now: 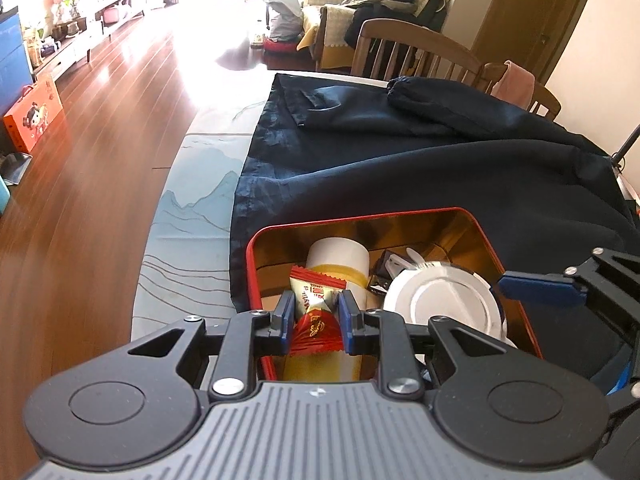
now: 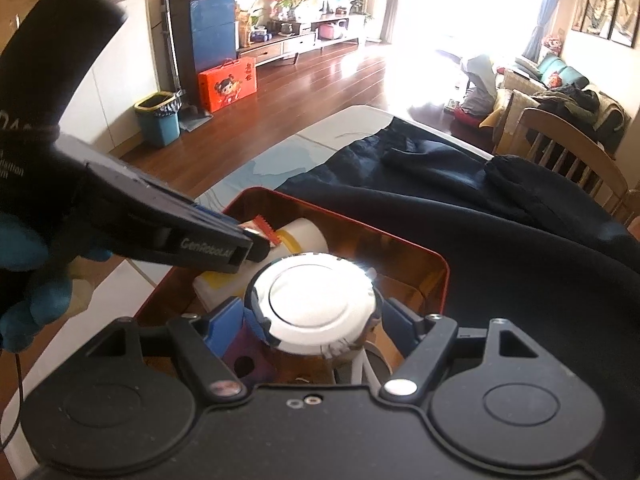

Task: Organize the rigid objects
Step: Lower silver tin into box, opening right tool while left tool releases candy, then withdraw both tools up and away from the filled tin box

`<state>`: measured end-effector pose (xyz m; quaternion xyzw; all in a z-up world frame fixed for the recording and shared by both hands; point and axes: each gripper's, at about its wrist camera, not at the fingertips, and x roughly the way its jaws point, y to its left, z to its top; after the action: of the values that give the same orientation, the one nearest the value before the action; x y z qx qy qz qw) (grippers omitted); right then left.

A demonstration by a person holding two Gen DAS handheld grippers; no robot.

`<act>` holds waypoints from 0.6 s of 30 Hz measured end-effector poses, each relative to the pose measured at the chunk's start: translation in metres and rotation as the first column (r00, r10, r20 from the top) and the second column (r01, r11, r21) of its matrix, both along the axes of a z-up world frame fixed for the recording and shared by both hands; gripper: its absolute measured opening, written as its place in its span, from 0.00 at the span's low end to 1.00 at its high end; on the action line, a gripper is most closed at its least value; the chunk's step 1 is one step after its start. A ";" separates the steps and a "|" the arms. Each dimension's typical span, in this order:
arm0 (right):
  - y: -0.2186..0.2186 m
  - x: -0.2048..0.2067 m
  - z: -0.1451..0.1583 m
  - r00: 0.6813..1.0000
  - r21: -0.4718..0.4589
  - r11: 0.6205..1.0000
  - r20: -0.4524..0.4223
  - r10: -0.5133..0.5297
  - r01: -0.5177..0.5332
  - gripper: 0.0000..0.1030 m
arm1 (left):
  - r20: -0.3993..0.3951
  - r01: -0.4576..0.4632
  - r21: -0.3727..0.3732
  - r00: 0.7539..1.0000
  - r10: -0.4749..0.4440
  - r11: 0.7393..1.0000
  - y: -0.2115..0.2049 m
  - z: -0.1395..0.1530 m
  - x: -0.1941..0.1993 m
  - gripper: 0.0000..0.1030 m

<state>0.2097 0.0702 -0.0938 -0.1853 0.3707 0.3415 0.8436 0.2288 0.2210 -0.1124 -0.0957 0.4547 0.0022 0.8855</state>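
A red tin box (image 1: 486,236) with a gold inside sits on the table; it also shows in the right wrist view (image 2: 436,260). My left gripper (image 1: 314,314) is shut on a red and silver candy wrapper (image 1: 316,320), held over the box. Under it lies a white and yellow bottle (image 1: 340,260), also seen in the right wrist view (image 2: 306,236). My right gripper (image 2: 316,320) has its blue pads on either side of a white-lidded round can (image 2: 316,300) in the box. That can shows in the left wrist view (image 1: 444,300).
A dark blue cloth (image 1: 400,160) covers the table behind and to the right of the box. A table mat with a mountain print (image 1: 192,220) lies to the left. Wooden chairs (image 1: 416,52) stand at the far edge. Small dark items (image 1: 386,270) lie in the box.
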 end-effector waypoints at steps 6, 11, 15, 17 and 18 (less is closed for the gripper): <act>-0.014 -0.001 0.004 1.000 0.030 0.999 -0.006 -0.025 0.025 0.76 | -0.008 0.012 0.012 1.000 -0.011 1.000 -0.004 -0.002 -0.004 0.27; -0.029 -0.004 0.009 0.999 0.062 0.997 -0.010 -0.053 0.053 0.77 | 0.005 0.016 0.004 1.000 -0.016 1.000 -0.006 0.000 -0.012 0.43; -0.041 -0.007 0.017 0.997 0.102 0.992 -0.013 -0.075 0.076 0.78 | 0.043 0.031 0.021 0.999 -0.032 0.999 -0.013 0.010 -0.023 0.53; -0.048 -0.010 0.021 0.996 0.131 0.987 -0.018 -0.087 0.088 0.80 | 0.056 0.040 0.034 0.998 -0.042 0.999 -0.017 0.015 -0.027 0.53; -0.052 -0.011 0.024 0.996 0.147 0.985 -0.020 -0.093 0.094 0.80 | 0.065 0.045 0.035 0.997 -0.047 0.998 -0.018 0.017 -0.030 0.53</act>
<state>0.1986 0.0187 -0.0701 -0.1026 0.3583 0.3292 0.8676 0.1983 0.2026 -0.0951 -0.0706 0.4275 -0.0137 0.9012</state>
